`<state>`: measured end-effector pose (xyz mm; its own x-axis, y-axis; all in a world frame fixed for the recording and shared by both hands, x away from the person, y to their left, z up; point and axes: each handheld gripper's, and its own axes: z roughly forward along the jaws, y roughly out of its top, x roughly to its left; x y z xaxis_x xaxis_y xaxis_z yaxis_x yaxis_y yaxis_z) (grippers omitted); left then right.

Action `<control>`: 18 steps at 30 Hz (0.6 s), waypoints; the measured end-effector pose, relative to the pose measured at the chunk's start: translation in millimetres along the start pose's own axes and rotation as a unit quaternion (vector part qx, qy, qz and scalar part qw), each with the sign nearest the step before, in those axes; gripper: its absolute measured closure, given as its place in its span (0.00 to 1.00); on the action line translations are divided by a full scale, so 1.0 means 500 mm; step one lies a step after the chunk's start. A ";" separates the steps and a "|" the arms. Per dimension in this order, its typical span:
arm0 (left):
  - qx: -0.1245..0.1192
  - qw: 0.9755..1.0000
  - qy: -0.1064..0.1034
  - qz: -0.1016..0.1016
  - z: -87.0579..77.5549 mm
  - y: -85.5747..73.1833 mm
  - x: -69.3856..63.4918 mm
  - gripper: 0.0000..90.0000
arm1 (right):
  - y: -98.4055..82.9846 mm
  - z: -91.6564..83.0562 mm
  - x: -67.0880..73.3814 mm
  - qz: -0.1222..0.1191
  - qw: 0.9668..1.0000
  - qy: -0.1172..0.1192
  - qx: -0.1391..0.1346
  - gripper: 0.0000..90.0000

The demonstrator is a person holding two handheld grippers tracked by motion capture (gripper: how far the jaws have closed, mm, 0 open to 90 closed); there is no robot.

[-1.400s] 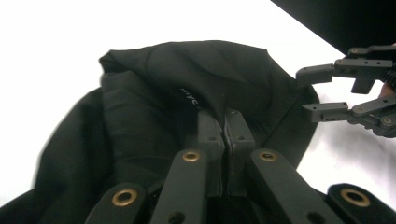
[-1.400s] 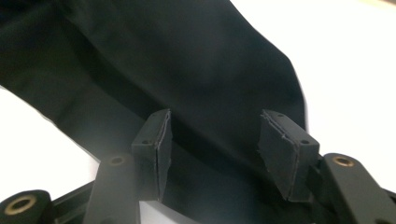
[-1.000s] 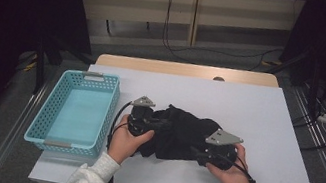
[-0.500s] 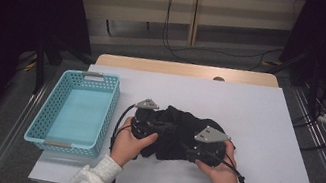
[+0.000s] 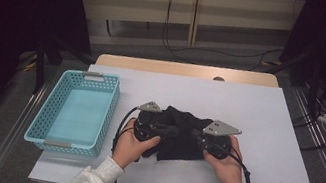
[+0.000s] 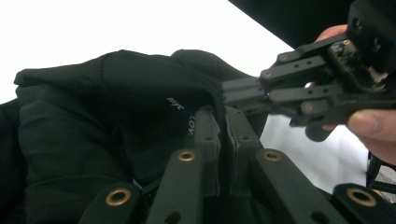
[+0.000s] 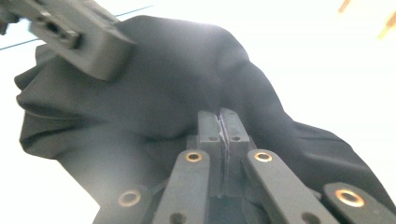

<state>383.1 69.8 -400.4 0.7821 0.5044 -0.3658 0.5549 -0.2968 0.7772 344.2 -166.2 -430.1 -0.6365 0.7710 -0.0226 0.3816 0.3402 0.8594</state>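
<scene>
White table [image 5: 267, 120], black cloth [image 5: 178, 135] pinched between both grippers' fingers [image 6: 208, 135]

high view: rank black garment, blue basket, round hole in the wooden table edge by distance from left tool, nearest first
1. Black garment: at the left tool, clamped in it.
2. Blue basket: on the table's left side.
3. Round hole: far edge, on the wooden strip.

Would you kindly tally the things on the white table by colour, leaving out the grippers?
Black: 1, the black garment
Light blue: 1, the basket
Total: 2
</scene>
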 end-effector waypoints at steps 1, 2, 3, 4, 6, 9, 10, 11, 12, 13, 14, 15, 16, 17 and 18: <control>-0.001 1.000 0.006 0.004 -0.001 0.000 0.002 0.91 | 0.000 -0.005 -0.004 0.003 1.000 -0.005 0.000 1.00; -0.005 1.000 0.013 0.005 -0.002 0.000 0.003 0.84 | 0.000 -0.009 -0.009 0.009 1.000 -0.006 -0.002 1.00; -0.003 1.000 0.019 0.005 -0.003 -0.001 0.005 0.74 | -0.001 -0.016 -0.017 0.014 1.000 -0.011 -0.003 1.00; 0.001 1.000 0.025 0.010 -0.004 -0.001 0.007 0.63 | -0.002 -0.023 -0.026 0.018 1.000 -0.019 -0.002 1.00; -0.006 0.999 0.037 0.013 -0.003 -0.004 0.009 0.44 | -0.011 -0.039 -0.052 0.035 0.999 -0.035 -0.002 1.00; 0.002 0.999 0.033 0.016 -0.001 -0.008 0.007 0.32 | -0.031 -0.064 -0.090 0.061 0.997 -0.057 -0.001 1.00; 0.007 0.999 0.034 0.024 0.000 -0.009 0.005 0.28 | -0.038 -0.071 -0.101 0.065 0.996 -0.063 0.001 1.00; 0.008 0.999 0.032 0.030 0.002 -0.010 0.002 0.27 | -0.045 -0.077 -0.111 0.064 0.995 -0.072 0.006 1.00; 0.009 0.999 0.031 0.033 0.004 -0.011 0.000 0.27 | -0.051 -0.082 -0.120 0.068 0.994 -0.079 0.013 1.00; 0.013 0.999 0.032 0.037 0.005 -0.012 -0.001 0.27 | -0.057 -0.086 -0.129 0.078 0.993 -0.082 0.016 1.00; 0.012 0.999 0.032 0.037 0.008 -0.013 -0.002 0.26 | -0.062 -0.089 -0.136 0.082 0.993 -0.087 0.018 1.00; 0.015 0.999 0.031 0.038 0.011 -0.014 -0.001 0.25 | -0.067 -0.090 -0.141 0.082 0.992 -0.092 0.023 1.00; 0.017 0.999 0.032 0.039 0.013 -0.015 -0.001 0.25 | -0.071 -0.090 -0.145 0.081 0.992 -0.096 0.029 0.99; 0.020 0.998 0.033 0.040 0.015 -0.017 0.000 0.25 | -0.076 -0.090 -0.147 0.080 0.992 -0.095 0.033 0.99; 0.023 0.998 0.034 0.043 0.016 -0.018 0.000 0.24 | -0.078 -0.089 -0.147 0.077 0.992 -0.092 0.035 0.99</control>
<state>380.6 66.0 -411.6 0.8069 0.5291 -0.2628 0.5009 -0.3769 0.7791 346.4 -260.1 -439.5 -0.4355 0.9001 0.0083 0.5154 0.2418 0.8221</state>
